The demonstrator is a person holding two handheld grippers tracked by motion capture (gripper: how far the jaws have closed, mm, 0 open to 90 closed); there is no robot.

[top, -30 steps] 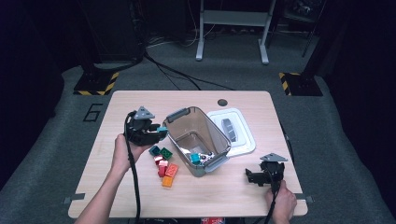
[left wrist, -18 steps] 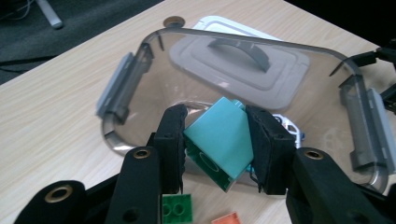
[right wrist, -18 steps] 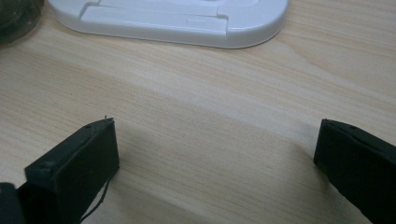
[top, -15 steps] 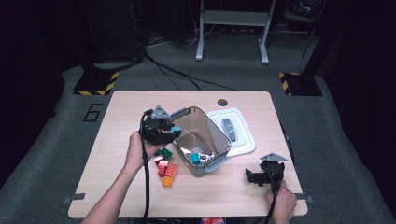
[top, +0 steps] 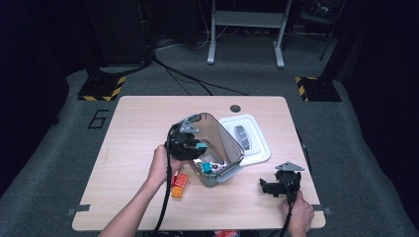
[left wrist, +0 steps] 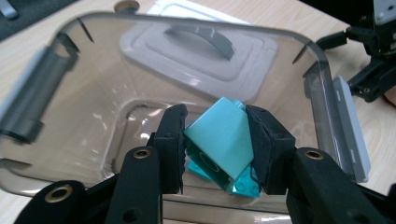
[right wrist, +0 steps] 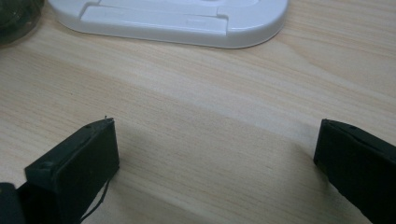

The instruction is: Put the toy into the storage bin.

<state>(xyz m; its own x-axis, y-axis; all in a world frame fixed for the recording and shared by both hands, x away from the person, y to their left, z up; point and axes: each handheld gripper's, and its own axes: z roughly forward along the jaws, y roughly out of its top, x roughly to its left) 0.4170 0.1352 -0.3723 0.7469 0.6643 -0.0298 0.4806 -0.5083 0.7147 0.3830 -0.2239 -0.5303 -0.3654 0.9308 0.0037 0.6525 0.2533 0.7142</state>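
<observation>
Teal plastic block [left wrist: 223,140] sits pinched between the two pads of the left tool [left wrist: 215,142], tilted, above the open mouth of the clear tub [left wrist: 322,88]. In the high view the left tool [top: 190,143] hangs over the tub's rim at roughly 9 o'clock of the tub [top: 232,148], which already holds small pieces at its near end. The step in hand appears to be the drop. To do it well, the operator should carry the block fully inside the rim before spreading the pads, and release low so it does not bounce out. The wrist should stay clear of the thin wall. Red and orange blocks [top: 180,184] lie on the surface [top: 133,128] at 7 o'clock of the tub. The white lid [top: 257,143] lies at 2 o'clock. The right tool [top: 267,187] rests at 4 o'clock, pads spread and empty [right wrist: 215,154].
</observation>
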